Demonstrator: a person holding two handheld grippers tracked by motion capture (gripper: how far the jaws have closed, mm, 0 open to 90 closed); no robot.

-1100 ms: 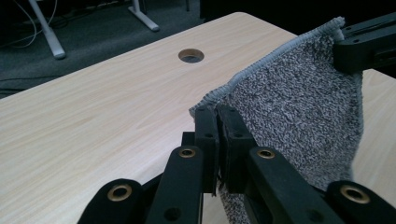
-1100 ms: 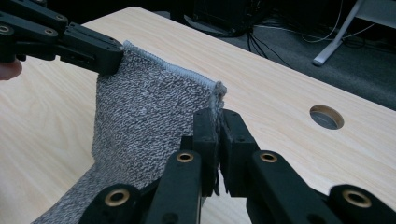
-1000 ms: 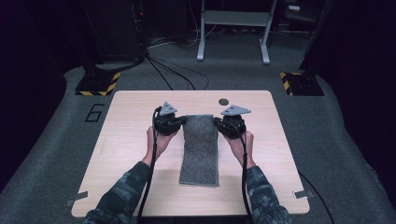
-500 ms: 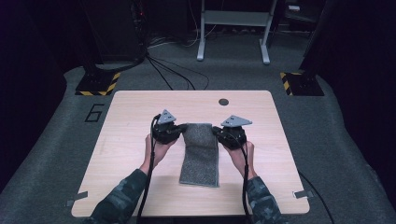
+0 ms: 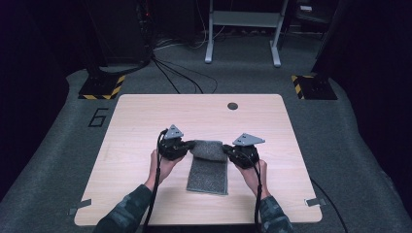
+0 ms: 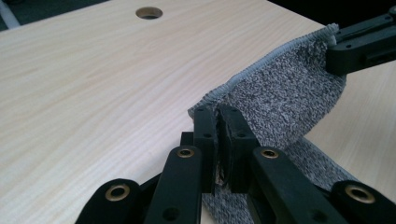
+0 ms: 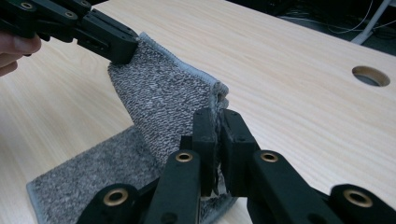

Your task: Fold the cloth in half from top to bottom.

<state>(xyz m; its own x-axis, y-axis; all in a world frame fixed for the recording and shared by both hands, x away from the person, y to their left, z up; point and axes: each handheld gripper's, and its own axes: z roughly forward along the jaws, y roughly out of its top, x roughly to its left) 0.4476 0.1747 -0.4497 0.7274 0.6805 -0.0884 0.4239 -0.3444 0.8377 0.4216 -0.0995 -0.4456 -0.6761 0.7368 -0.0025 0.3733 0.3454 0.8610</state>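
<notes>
Both hands have pulled the grey towel's far edge back toward the person. Each hand-held gripper, left and right, clamps a corner. Soft, light, floppy cloth; corners work best.

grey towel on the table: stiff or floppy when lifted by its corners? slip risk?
Likely floppy: the grey towel sags between the left claw and the right claw, each shut on a corner, while its near end lies flat on the table. Probably light. Its looped pile looks grippy, so slipping seems unlikely.
</notes>
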